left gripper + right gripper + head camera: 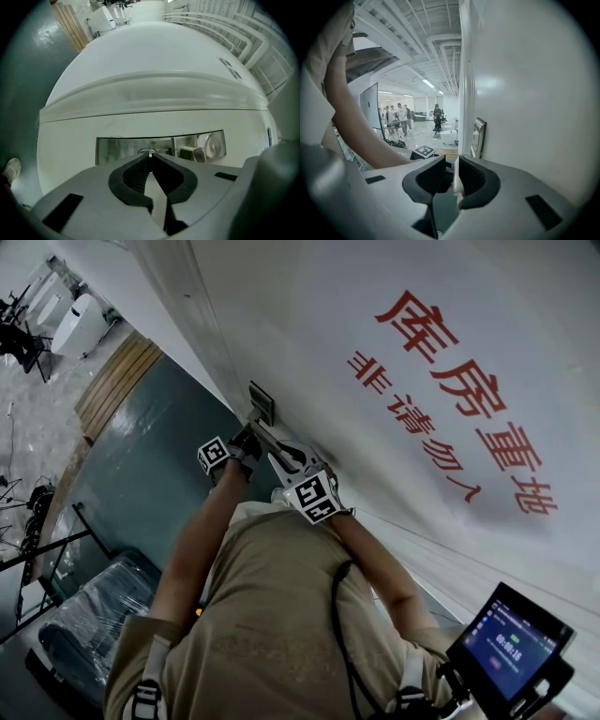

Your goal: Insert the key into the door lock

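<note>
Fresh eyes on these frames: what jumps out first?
Big red lettering on the white door, upper right of the head view, grabs attention first. Next, the steel lock plate on that door, with the left tongs shut on a thin metal tip, apparently the key, right against it. A lit screen sits bottom right of the head view.

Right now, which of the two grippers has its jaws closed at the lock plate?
The left gripper: its jaws pinch a thin key right against the metal lock plate. The right gripper hangs beside the plate, jaws apart.
</note>
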